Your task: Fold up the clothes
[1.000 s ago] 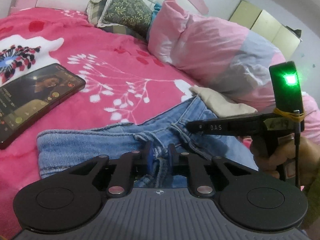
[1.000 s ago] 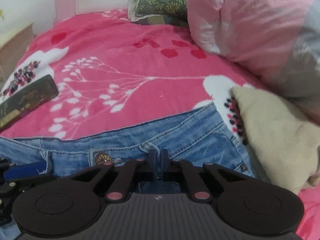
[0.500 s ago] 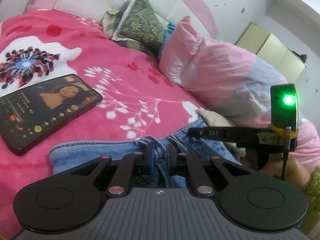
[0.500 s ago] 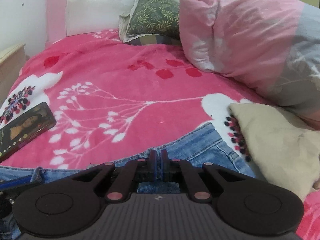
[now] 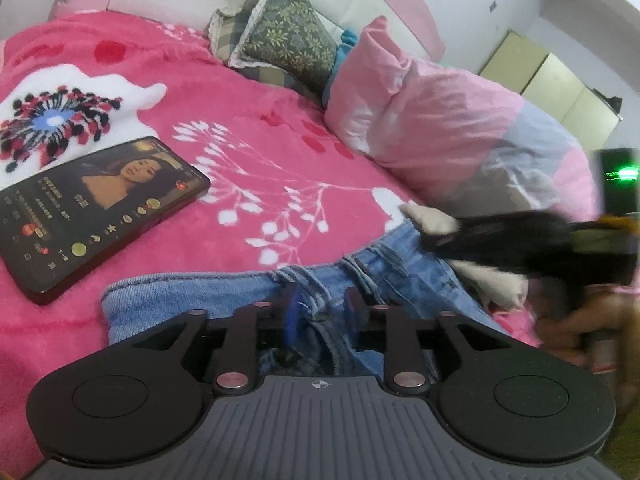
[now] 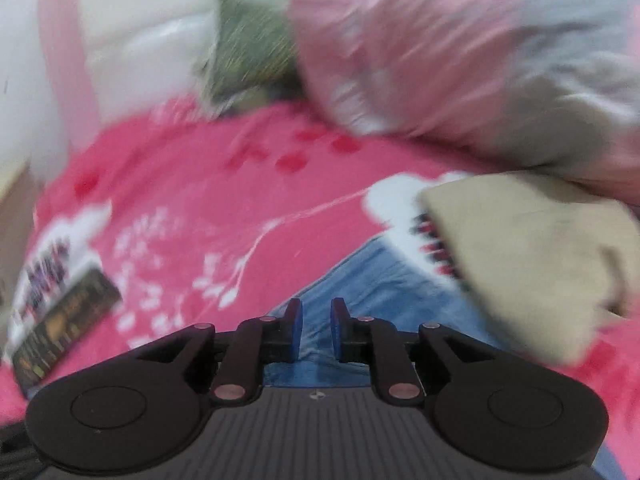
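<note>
Both grippers have just been opening. Left gripper (image 5: 320, 312), low in the frame's centre, stands slightly parted with bunched denim between its pads — not pinched. Right gripper (image 6: 316, 328) is parted a little over the jeans (image 5: 248, 292), gripping nothing. They lie folded on the pink blanket (image 5: 256, 148), long axis running lower left to mid right — right of a phone (image 5: 92, 212), touching a beige cloth (image 6: 528, 256).

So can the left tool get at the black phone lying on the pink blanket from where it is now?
Probably yes. The black phone lies face up on the pink blanket, left of the blue denim jeans, with nothing on it. The left tool, jaws just opened, would only need to swing left off the denim.
</note>
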A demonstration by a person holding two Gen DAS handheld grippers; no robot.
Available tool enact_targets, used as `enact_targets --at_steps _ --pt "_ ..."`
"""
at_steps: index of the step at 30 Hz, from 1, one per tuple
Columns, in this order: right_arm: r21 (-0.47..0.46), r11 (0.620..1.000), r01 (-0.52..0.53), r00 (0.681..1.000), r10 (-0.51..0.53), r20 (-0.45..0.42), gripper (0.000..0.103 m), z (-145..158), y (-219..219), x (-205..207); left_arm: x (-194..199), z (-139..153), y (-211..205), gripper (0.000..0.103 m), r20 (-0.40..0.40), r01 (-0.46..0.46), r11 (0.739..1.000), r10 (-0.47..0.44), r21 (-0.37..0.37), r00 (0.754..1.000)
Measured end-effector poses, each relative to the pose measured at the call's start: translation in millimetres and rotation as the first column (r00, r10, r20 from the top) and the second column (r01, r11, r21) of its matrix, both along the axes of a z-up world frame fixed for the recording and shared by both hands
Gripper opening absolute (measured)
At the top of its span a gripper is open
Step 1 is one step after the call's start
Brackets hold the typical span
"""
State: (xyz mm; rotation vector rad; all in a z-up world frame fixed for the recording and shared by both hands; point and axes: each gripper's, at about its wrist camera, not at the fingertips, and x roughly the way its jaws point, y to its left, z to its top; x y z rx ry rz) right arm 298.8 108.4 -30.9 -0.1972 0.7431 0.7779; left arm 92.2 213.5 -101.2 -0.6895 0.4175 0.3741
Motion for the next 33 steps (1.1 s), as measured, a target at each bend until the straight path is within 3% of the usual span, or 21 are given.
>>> enact_targets --at_steps 3,7,10,13,17,20,25,28,31,33 --pt "0.107 0.988 0.109 0.994 -0.108 -0.021 0.031 42.1 -64.4 -13.5 -12.5 6.2 -2.3 0.035 -0.006 0.009 1.0 -0.009 0.001 1.0" --pt "0.225 0.935 0.274 0.961 -0.275 -0.028 0.04 95.9 -178.8 -53.9 -29.9 14.4 -6.0 0.036 0.002 0.011 1.0 -0.012 0.019 1.0" --pt "0.276 0.865 0.418 0.901 -0.434 -0.005 0.045 124.3 -274.7 -104.3 -30.3 24.4 -13.8 0.036 0.012 0.044 0.998 -0.044 0.049 0.999" --pt "0.313 0.766 0.562 0.805 -0.593 0.005 0.049 135.4 -362.8 -159.8 -18.7 36.7 -30.2 0.036 0.023 0.102 0.989 -0.105 0.102 0.994" --pt "0.352 0.562 0.749 0.635 -0.761 -0.137 0.049 102.1 -463.0 -223.8 13.3 48.7 -55.5 0.037 0.013 0.208 0.96 -0.214 0.187 0.977" --pt "0.371 0.363 0.855 0.481 -0.822 -0.304 0.049 57.7 -523.0 -263.9 40.5 44.7 -70.2 0.037 -0.001 0.234 0.94 -0.241 0.247 0.97" --pt "0.344 0.024 0.939 0.25 -0.735 -0.631 0.05 -38.1 -589.5 -308.9 88.1 20.8 -87.3 0.037 -0.116 0.287 0.915 -0.264 0.284 0.958" --pt "0.292 -0.113 0.95 0.148 -0.659 -0.738 0.05 -78.6 -607.1 -310.3 99.4 5.5 -88.9 0.037 -0.165 0.301 0.906 -0.261 0.298 0.951" --pt "0.268 -0.231 0.935 0.054 -0.655 -0.754 0.05 -95.6 -625.1 -300.4 97.7 -2.6 -84.2 0.037 -0.156 0.296 0.914 -0.261 0.278 0.953" --pt "0.267 -0.288 0.92 0.01 -0.662 -0.749 0.049 -101.9 -634.9 -290.1 96.3 -4.2 -82.4 0.037 -0.14 0.293 0.917 -0.264 0.269 0.954"
